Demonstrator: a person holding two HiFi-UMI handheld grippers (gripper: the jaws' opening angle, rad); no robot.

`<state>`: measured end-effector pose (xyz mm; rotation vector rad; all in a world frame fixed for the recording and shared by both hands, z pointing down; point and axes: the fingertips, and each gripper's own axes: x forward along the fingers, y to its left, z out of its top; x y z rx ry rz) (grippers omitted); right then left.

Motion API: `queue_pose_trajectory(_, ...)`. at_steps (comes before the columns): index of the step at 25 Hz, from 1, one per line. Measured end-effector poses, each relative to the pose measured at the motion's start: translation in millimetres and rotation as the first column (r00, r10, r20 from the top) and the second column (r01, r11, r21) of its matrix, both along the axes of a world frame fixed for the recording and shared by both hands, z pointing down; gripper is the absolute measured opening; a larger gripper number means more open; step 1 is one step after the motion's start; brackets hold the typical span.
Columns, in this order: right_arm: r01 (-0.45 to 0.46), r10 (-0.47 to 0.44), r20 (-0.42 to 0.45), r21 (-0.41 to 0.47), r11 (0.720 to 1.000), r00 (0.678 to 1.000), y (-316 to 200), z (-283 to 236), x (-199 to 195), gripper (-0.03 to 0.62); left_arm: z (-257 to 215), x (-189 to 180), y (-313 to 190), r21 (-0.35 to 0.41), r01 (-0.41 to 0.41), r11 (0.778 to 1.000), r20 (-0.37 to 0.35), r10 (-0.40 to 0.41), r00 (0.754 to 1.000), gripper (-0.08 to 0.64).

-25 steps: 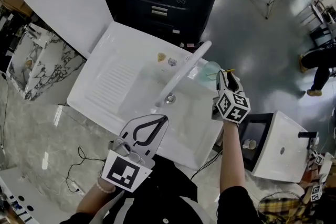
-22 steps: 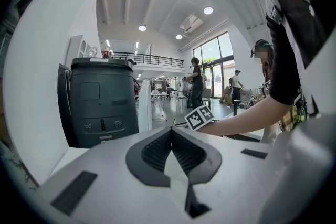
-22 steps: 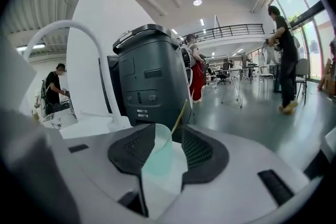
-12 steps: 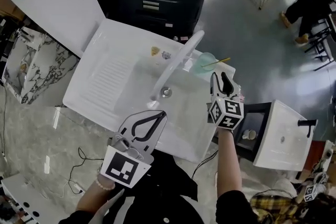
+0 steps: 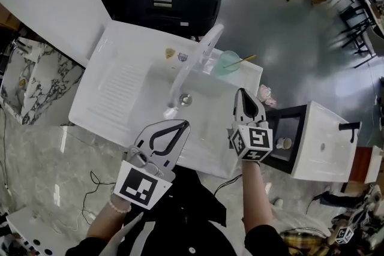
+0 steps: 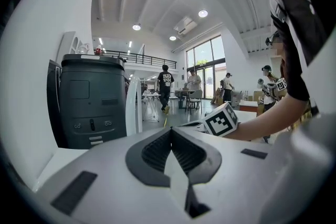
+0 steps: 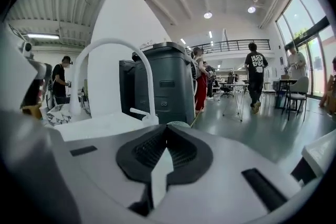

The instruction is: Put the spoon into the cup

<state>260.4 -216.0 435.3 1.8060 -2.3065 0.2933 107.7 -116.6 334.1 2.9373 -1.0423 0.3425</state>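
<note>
Two sets of jaws stood closed and empty as the left gripper point(image 5: 185, 123) and right gripper point(image 5: 241, 92) hovered over a white sink point(image 5: 120, 93). The spoon point(image 5: 243, 59) stood in the pale green cup point(image 5: 227, 63) on the far rim, beside the faucet point(image 5: 192, 63).

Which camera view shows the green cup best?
The head view: the whole cup shows, spoon inside. The right gripper view catches only its rim; the left gripper view does not show it clearly.

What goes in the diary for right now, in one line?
spoon: in cup | left gripper: shut, empty | right gripper: shut, empty
</note>
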Motion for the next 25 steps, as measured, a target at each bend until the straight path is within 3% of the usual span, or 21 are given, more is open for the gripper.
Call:
queue_pose_trajectory(14, 0.025, -0.023, -0.023, 0.101, 0.995, 0.999, 47.2, -62.8, -23.2, 0.002, -14.1, -8.2, 0.3, 0.022, -0.015, 1.0, -0.009, 0.015, 1.0, -0.003)
queue_pose_trajectory(25, 0.003, -0.001, -0.02, 0.133, 0.991, 1.0, 79.9, -91.3, -26.6, 0.001, -25.8, 3.0, -0.6, 0.032, -0.033, 0.999, -0.033, 0.034, 0.999, -0.003)
